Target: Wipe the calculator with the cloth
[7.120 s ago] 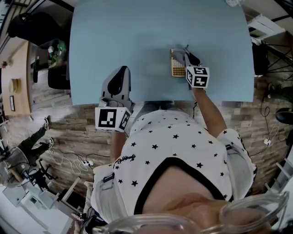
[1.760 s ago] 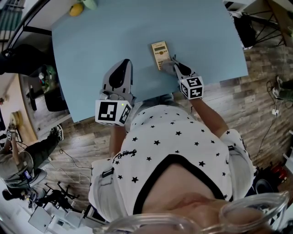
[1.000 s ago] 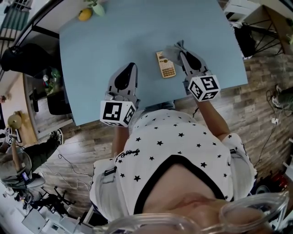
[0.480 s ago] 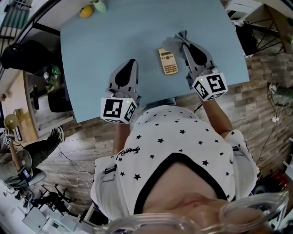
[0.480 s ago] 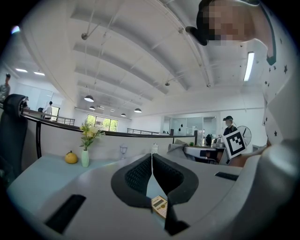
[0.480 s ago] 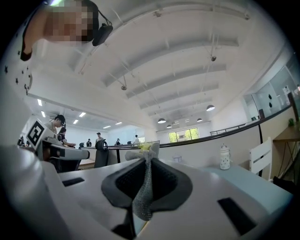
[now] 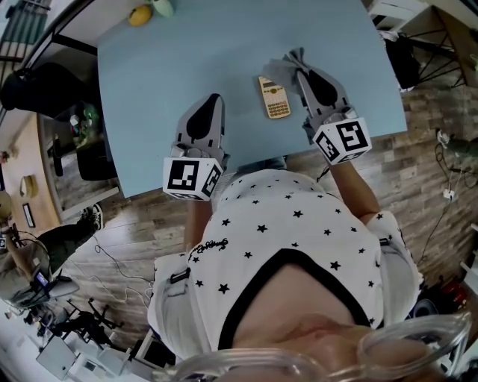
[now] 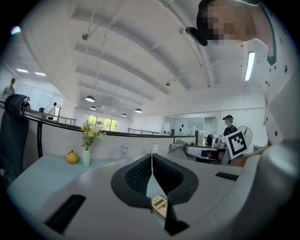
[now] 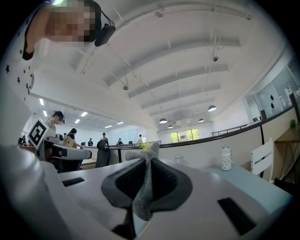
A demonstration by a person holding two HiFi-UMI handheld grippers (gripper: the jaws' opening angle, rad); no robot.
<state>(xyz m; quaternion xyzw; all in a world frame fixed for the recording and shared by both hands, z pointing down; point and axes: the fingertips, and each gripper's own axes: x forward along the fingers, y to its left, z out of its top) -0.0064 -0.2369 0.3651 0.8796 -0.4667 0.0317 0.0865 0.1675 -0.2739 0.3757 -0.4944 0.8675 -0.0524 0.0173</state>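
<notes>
A beige calculator [image 7: 274, 98] lies flat on the light blue table [image 7: 149, 89], between my two grippers. My right gripper [image 7: 300, 64] is just right of it, shut on a grey cloth [image 7: 285, 66] that sticks out past the jaw tips; the cloth [image 9: 144, 187] hangs pinched between the pads in the right gripper view. My left gripper [image 7: 210, 103] hovers left of the calculator with its jaws closed together and nothing in them. The calculator [image 8: 160, 205] peeks out below those jaws in the left gripper view.
A small vase with flowers [image 8: 87, 145] and a yellow fruit [image 8: 71, 157] stand at the table's far left corner, also the fruit [image 7: 139, 15] in the head view. A white canister [image 9: 226, 158] stands at the right. Wooden floor surrounds the table.
The right gripper with the cloth came off the calculator and moved up and to its right side over the last seconds. In the last half second almost nothing moved.
</notes>
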